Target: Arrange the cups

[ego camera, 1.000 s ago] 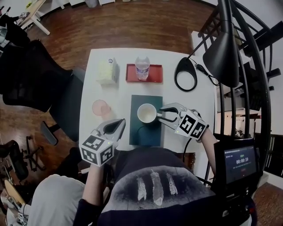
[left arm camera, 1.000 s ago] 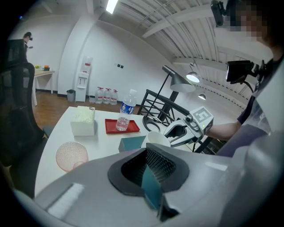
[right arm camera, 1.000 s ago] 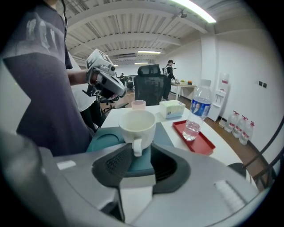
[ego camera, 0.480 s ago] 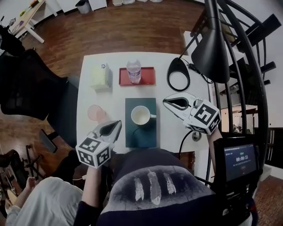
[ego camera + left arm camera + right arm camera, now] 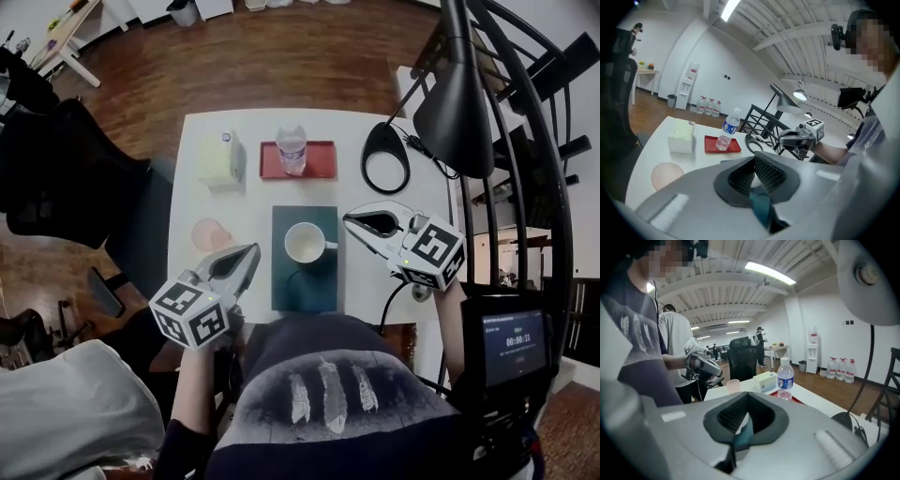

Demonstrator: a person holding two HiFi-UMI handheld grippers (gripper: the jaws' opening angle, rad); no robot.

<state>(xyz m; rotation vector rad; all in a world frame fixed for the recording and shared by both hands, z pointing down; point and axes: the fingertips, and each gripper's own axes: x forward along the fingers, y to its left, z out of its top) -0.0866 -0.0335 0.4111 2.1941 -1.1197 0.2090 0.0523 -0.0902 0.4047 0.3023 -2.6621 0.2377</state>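
Note:
A white cup [image 5: 306, 243] stands on a dark teal mat [image 5: 306, 286] at the middle of the white table [image 5: 253, 202], its handle pointing right. On the bare table to its left sits a pink cup [image 5: 208, 233], also visible in the left gripper view [image 5: 667, 174] and the right gripper view [image 5: 733, 385]. My right gripper [image 5: 349, 218] hangs just right of the white cup, above the table, shut and empty. At the near edge, below the pink cup, my left gripper [image 5: 249, 253] is raised, shut and holding nothing.
A tissue box [image 5: 218, 157] and a red tray [image 5: 322, 161] with a water bottle [image 5: 292, 148] stand along the far side. A desk lamp's ring base [image 5: 385, 157] and black head [image 5: 459, 103] sit at the right. A black chair [image 5: 66, 178] is left of the table.
The right gripper, open at the white cup's handle a second ago, has let go, risen and moved right, and its jaws have shut. The left gripper has lifted slightly.

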